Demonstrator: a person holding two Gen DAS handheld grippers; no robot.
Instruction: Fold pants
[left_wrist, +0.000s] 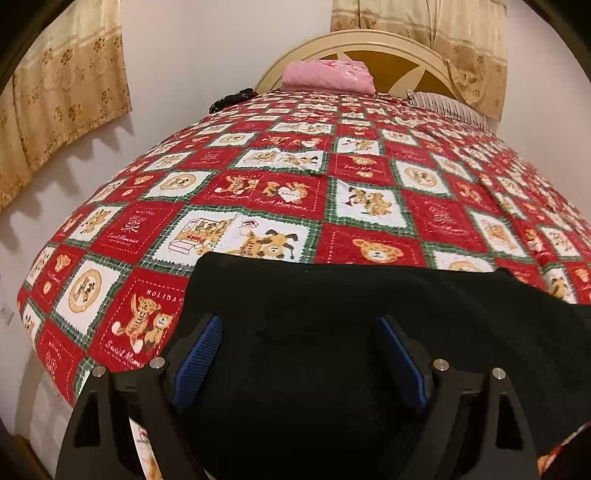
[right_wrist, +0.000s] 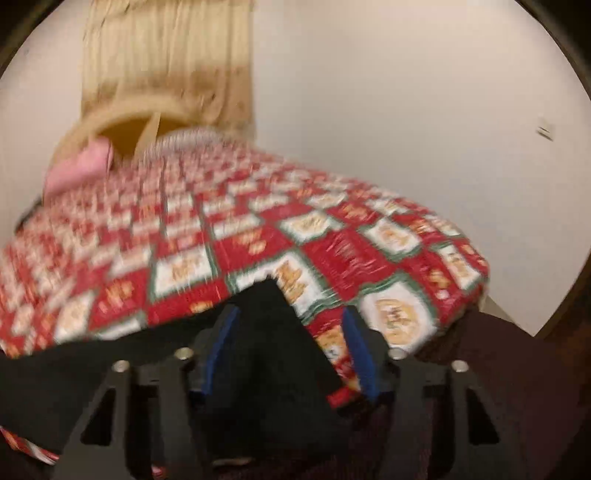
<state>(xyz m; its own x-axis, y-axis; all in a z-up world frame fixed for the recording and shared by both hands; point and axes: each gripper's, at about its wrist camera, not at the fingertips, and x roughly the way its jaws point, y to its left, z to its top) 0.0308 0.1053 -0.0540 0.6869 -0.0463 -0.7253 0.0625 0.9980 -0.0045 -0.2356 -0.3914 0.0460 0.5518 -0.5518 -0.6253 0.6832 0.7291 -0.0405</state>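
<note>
Pants (left_wrist: 332, 314) black, flat on bedspread (left_wrist: 295, 177); both tongs (left_wrist: 299, 332) (right_wrist: 290, 325) spread.

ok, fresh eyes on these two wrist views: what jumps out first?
The red, white and green teddy-bear quilt covering the whole bed. Next, the black pants lying across the near edge, right under both grippers, whose blue-padded jaws stand open over the cloth. At the far end, a pink folded bundle sits against the cream headboard; the right wrist view is motion-blurred.
</note>
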